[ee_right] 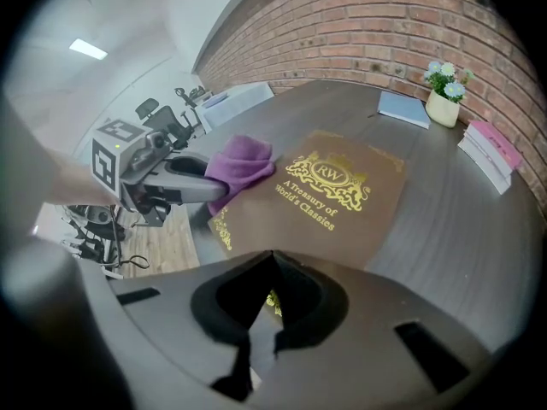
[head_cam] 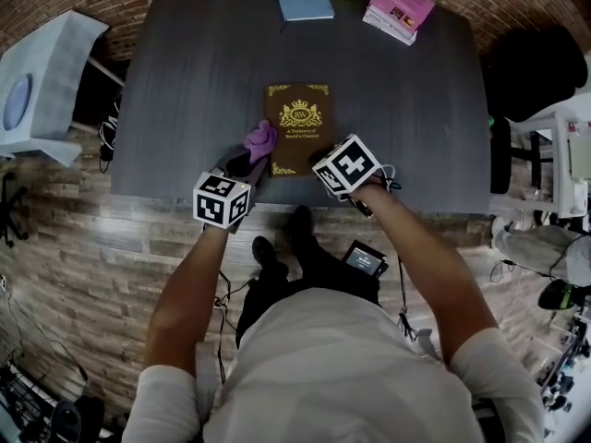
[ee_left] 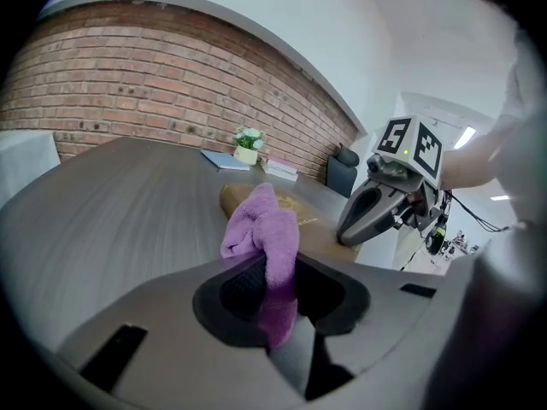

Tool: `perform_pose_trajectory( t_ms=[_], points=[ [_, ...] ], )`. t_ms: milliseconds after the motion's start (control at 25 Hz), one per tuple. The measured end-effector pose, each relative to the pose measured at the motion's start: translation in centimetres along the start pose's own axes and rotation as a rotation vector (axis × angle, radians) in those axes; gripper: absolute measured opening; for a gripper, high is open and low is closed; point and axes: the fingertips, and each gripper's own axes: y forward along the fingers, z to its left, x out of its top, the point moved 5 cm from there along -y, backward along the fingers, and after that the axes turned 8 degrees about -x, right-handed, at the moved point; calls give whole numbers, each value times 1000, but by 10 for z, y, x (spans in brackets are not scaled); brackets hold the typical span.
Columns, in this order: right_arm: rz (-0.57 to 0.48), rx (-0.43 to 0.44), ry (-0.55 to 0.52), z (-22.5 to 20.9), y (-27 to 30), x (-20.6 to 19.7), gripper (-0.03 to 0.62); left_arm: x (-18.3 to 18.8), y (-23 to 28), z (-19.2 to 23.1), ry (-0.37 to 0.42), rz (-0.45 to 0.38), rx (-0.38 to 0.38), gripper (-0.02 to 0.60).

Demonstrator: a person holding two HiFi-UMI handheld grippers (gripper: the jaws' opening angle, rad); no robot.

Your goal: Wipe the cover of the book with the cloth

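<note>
Cloth [ee_left: 265,229] soft, limp, clamped by its tail in left gripper [ee_left: 278,293]; book [ee_right: 333,195] stiff, flat, likely slick-covered, apparently steadied at its near edge by right gripper [ee_right: 261,306], jaws closed on nothing.

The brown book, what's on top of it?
A purple cloth, pinched in the left gripper, covers part of the brown book's left edge and hides the cover beneath it. The shut right gripper sits over the near corner. The gold crest shows bare.
</note>
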Motion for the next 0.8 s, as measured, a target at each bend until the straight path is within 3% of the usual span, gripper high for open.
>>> perform_pose_trajectory(
  t_ms=[800],
  points=[
    [-11, -55, -4, -10, -6, -10, 14, -26, -11, -47, -37, 27, -48, 89]
  ],
)
